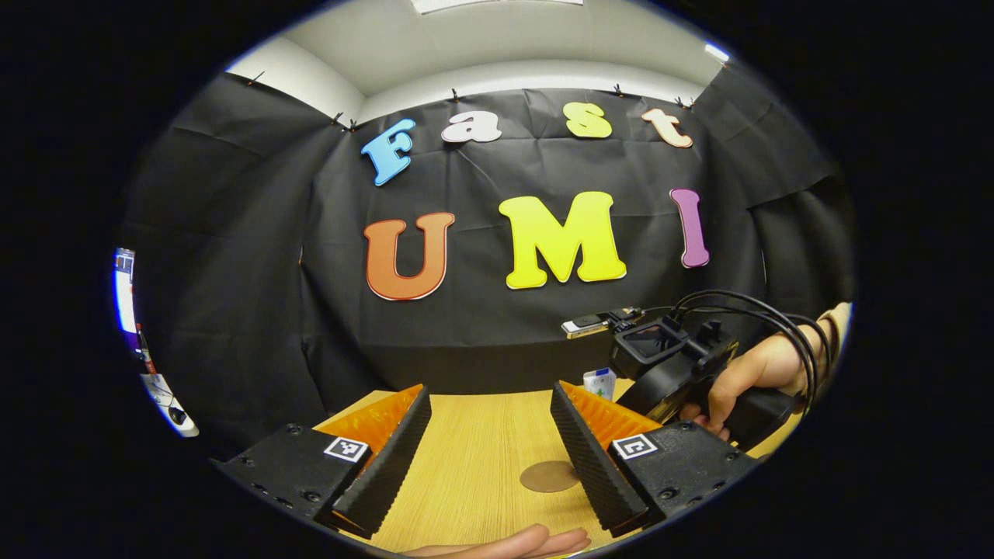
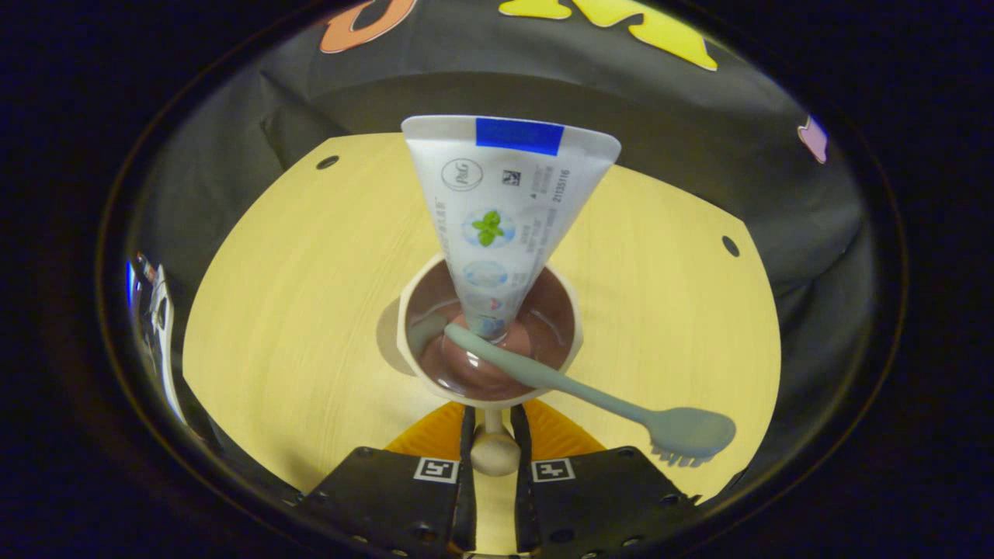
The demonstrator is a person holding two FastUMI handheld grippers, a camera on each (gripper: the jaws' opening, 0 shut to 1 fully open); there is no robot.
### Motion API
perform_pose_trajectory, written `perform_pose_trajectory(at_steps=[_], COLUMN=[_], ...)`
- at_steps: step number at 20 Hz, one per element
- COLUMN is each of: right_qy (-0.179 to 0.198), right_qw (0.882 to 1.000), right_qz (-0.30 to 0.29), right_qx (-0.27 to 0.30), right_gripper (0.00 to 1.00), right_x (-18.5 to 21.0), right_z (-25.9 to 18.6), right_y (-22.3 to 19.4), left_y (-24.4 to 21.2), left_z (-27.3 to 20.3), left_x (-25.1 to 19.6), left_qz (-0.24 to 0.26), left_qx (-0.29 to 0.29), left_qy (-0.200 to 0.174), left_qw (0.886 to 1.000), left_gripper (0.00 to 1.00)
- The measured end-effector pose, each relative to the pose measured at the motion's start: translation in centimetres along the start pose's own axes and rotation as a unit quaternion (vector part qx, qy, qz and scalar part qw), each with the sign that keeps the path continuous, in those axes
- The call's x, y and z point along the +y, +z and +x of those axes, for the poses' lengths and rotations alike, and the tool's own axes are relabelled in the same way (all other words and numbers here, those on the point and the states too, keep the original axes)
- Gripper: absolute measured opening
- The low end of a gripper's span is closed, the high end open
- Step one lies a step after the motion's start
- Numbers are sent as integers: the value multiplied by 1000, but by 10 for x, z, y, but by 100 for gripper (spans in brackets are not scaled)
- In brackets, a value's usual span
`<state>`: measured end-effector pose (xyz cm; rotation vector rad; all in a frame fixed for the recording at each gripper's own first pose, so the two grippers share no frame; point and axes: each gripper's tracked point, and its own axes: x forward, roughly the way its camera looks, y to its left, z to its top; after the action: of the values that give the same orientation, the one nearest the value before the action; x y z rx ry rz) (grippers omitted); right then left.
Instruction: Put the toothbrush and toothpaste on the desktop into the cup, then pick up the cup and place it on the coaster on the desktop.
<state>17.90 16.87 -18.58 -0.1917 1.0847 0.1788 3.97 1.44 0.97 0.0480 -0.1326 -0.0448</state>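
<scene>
In the right gripper view a cream cup [image 2: 543, 318] with a brown inside sits at the centre, over the wooden table [image 2: 295, 295]. A white toothpaste tube [image 2: 505, 210] stands in it, flat end up. A grey-green toothbrush [image 2: 590, 392] leans in it, its head sticking out toward the lower right. My right gripper [image 2: 493, 423] is shut on the cup's knobbed handle [image 2: 495, 452]. I cannot tell whether the cup rests on the table. In the left gripper view my left gripper [image 1: 489, 400] is open over the table, with a round brown coaster [image 1: 550, 476] just inside its right finger.
In the left gripper view a hand [image 1: 757, 373] holds the other gripper's black body [image 1: 668, 373] at the right, with the tube's top [image 1: 599, 383] beside it. Fingers of another hand [image 1: 505, 543] show at the bottom edge. The tabletop has two small holes [image 2: 327, 162] near its far corners.
</scene>
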Motion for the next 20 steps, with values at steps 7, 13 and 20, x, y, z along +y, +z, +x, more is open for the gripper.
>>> perform_pose_trajectory(at_steps=[7, 13, 20], right_qy=[7, 13, 18], right_qw=[1000, 999, 999], right_qz=[-27, -38, -29], right_qx=[9, 27, 5], right_gripper=[19, 19, 25], right_x=[37, 48, 53], right_z=[17, 30, 24], right_y=[4, -3, 3], left_y=[0, -2, 1], left_z=[1, 0, -1], left_x=[26, 26, 22], left_qz=[-8, -8, -6], left_qx=[0, 4, 1], left_qy=[22, 20, 16], left_qw=[1000, 1000, 1000], left_gripper=[98, 98, 98])
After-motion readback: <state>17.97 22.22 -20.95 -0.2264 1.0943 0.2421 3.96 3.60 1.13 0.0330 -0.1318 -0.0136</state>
